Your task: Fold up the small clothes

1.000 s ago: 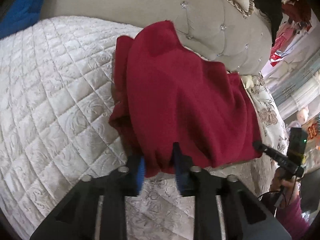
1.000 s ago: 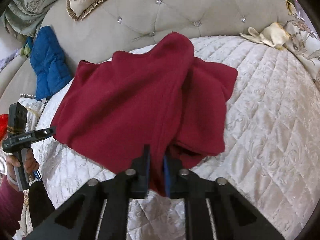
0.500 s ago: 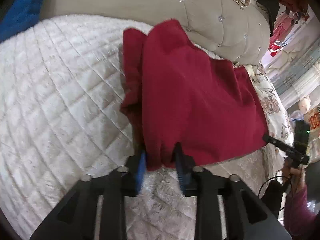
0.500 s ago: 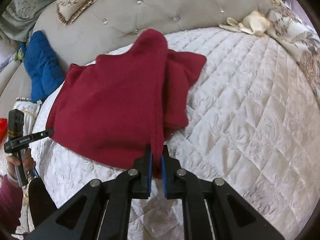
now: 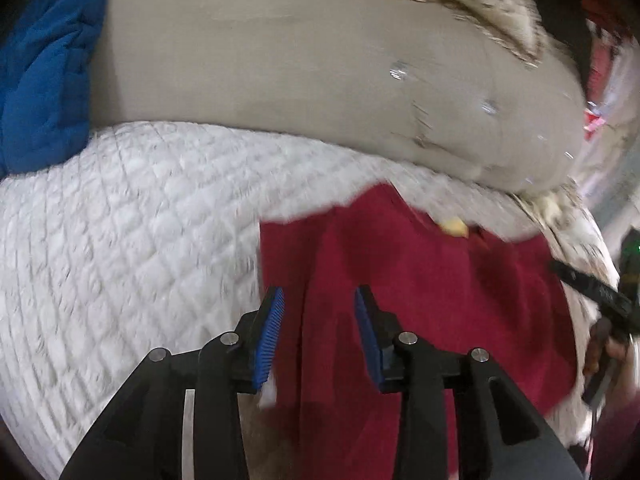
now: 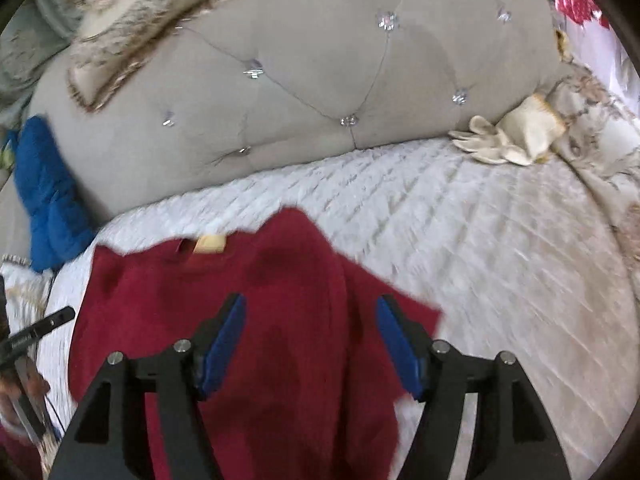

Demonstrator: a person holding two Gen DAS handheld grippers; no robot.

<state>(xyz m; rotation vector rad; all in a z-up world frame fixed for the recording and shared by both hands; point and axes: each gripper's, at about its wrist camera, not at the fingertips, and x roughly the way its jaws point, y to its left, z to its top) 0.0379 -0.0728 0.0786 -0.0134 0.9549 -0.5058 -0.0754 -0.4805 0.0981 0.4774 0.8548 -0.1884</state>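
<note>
Both claws have let go since a second back: then each pinched a corner of the red top, lifted in a peak toward the headboard, and now we see the top (image 6: 248, 320) lying flat on the quilt (image 6: 500, 260), its yellow label (image 6: 208, 245) turned up at the far edge. Our right claw (image 6: 310, 344) is opening, pads wide apart and clear of the cloth, which shows between and below them without being gripped. Our left claw (image 5: 318, 332) is opening too, by less; a lengthwise fold of the top (image 5: 420, 280) runs up between its pads, and we judge nothing is held. From either claw the top lies straight ahead and just beneath. Its collar end points at the headboard (image 6: 320, 80), so its long axis seems to run away from us, with a loose flap jutting out on the right side. We reckon the right claw sits nearer that flap, so the next fold likely falls to it. Blur softens both views, so fine creases are beyond us.
</note>
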